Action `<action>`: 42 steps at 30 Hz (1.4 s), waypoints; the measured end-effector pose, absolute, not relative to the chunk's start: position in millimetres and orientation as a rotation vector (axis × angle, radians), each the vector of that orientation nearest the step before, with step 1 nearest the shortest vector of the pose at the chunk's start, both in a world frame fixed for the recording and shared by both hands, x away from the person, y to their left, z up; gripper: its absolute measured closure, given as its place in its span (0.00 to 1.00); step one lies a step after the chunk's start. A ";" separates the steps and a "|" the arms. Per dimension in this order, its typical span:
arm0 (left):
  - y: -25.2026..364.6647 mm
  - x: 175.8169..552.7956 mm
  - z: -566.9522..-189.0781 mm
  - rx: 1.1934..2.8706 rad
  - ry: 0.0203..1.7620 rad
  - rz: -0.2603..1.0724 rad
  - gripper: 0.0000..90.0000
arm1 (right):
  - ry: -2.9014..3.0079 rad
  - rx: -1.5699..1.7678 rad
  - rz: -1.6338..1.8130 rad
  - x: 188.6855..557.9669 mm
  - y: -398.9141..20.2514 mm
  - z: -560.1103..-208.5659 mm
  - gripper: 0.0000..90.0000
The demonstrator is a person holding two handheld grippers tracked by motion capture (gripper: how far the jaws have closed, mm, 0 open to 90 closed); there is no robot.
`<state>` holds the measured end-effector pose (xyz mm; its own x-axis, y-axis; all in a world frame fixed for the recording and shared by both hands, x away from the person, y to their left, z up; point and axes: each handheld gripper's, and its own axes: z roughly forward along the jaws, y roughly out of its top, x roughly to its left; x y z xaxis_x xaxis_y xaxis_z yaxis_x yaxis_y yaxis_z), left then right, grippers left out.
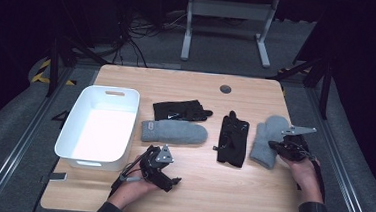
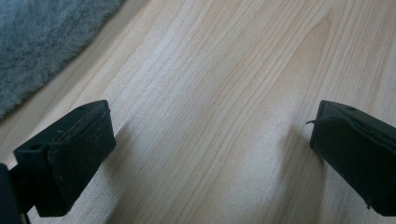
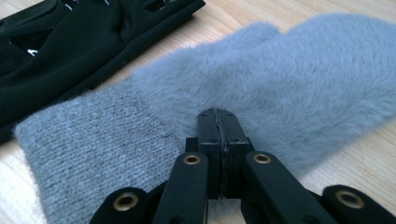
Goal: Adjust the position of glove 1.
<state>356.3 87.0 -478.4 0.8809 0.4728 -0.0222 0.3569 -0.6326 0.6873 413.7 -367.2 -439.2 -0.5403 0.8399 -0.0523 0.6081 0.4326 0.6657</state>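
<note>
Two grey fuzzy mittens and two black gloves lie in a row on the wooden table (image 1: 230, 189). My right gripper (image 1: 274, 145) (image 3: 218, 116) is shut, jaws flush together, tips resting on the right grey mitten (image 1: 265, 136) (image 3: 303, 65) where its knit cuff meets the fuzzy part. Whether any fabric is pinched I cannot tell. My left gripper (image 1: 171, 181) (image 2: 212, 158) is open low over bare wood near the front edge, nothing between its jaws. The left grey mitten (image 1: 174, 133) (image 2: 37, 42) lies just beyond it.
A white plastic bin (image 1: 71, 128) stands at the table's left, beside my left hand. One black glove (image 1: 181, 110) lies behind the left mitten. The other black glove (image 1: 234, 139) (image 3: 70, 42) lies just left of the right mitten. A round grommet (image 1: 225, 89) sits near the far edge.
</note>
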 end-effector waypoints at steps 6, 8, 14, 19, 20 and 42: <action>87.0 356.3 -478.4 2.319 0.593 0.207 0.00 | 2.331 1.224 0.843 406.4 -368.3 -439.5 1.00; 87.0 356.3 -478.4 2.319 0.593 0.207 0.00 | 2.340 1.228 0.851 402.0 -368.5 -439.8 1.00; 86.8 356.4 -478.4 2.319 0.596 0.206 0.00 | 2.360 1.232 0.849 383.9 -362.8 -438.4 1.00; 86.8 356.3 -478.4 2.318 0.596 0.206 0.00 | 2.388 1.213 0.845 370.9 -357.1 -437.2 1.00; 86.8 356.3 -478.4 2.318 0.596 0.206 0.00 | 2.388 1.213 0.845 370.9 -357.1 -437.2 1.00; 86.5 356.0 -478.4 2.318 0.597 0.208 0.00 | 2.488 1.088 0.923 321.5 -327.1 -431.8 1.00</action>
